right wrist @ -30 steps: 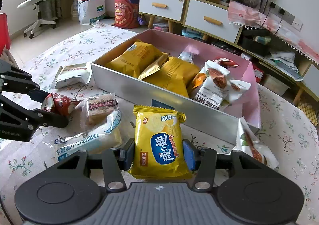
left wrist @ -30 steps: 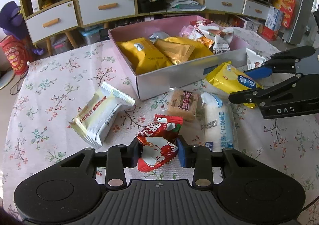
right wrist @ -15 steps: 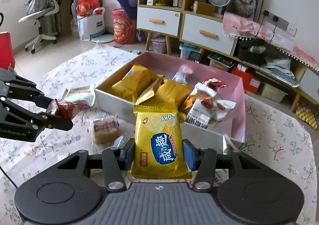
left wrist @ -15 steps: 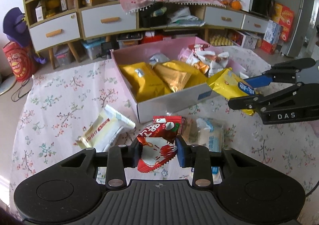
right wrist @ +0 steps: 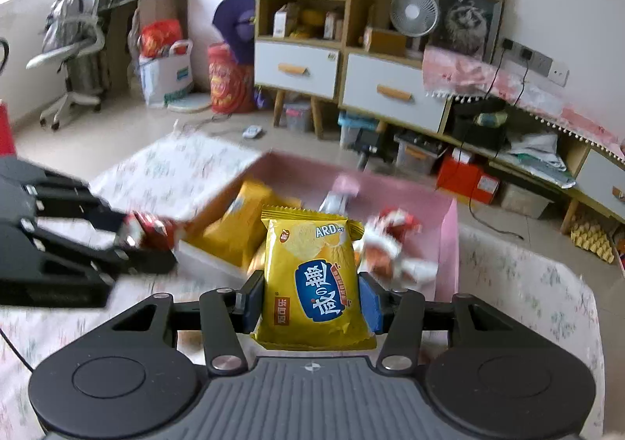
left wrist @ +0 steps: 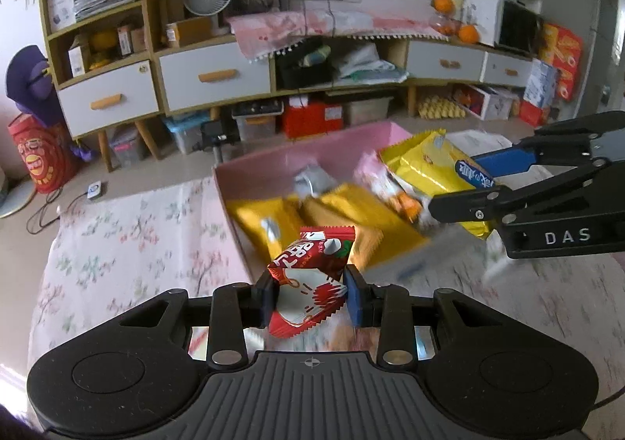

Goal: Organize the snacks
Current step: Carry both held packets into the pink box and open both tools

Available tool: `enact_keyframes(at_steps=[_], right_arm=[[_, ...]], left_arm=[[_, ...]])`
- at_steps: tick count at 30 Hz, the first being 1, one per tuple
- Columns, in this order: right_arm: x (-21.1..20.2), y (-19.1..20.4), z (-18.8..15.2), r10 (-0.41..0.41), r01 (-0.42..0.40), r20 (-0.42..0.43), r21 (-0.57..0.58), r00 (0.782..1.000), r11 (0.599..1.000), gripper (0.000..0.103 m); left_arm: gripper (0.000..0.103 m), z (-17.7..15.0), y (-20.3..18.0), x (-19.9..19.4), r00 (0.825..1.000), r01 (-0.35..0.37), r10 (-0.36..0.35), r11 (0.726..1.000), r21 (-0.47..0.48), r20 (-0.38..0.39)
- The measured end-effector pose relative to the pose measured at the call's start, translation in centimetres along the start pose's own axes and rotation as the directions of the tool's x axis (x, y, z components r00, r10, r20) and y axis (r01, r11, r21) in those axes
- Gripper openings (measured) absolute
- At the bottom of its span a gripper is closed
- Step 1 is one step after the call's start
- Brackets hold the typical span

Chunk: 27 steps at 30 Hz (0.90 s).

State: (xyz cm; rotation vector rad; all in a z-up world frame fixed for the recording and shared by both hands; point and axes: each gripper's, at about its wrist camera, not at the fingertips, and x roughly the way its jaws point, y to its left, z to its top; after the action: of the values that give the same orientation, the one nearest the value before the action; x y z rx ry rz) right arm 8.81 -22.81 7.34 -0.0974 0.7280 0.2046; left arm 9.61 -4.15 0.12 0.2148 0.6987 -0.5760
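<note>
Left wrist view: left hand-held gripper [left wrist: 308, 293] pinches a crinkly red packet [left wrist: 310, 284]; at 3 o'clock, right hand-held gripper [left wrist: 466, 184] clamps a glossy yellow bag [left wrist: 422, 166].

Floral tablecloth [left wrist: 129, 244] spread over a table, pale with pink blossom sprigs, blurred in both views. Pink box [left wrist: 273, 162], open-topped, resting directly on the cloth, with cloth showing left of it and in front of it. Inside the box, yellow packets [left wrist: 351, 213] lying flat, beside a red-and-white packet [right wrist: 394, 244] toward its right end. Beyond the box, bare floor [right wrist: 117, 127].
</note>
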Motion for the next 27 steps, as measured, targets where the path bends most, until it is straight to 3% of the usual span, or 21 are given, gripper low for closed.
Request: enact_keyframes(at_steps=[10,24,27], right_arm=[[4.3,-2.8,2.4,-0.049,0.049,-0.003,0.042,0.999,0.998,0.031],[6.2,-5.8,1.5,-0.052,0.056,-0.027,0.159,0.998,0.986,0.031],[6.2,-5.8,1.7,-0.047,0.051,-0.026,0.155,0.999,0.987,0.031]], left_arm=[[0.033,3.0,0.9,5.0,0.999,-0.021,0.023,0.999,-0.046,0.026],[0.033,3.2,-0.1,7.3,0.999,-0.020,0.021,0.999,-0.033,0.027],[0.038,3.2,-0.1,7.4,0.999,-0.028,0.029,0.999,-0.035,0.026]])
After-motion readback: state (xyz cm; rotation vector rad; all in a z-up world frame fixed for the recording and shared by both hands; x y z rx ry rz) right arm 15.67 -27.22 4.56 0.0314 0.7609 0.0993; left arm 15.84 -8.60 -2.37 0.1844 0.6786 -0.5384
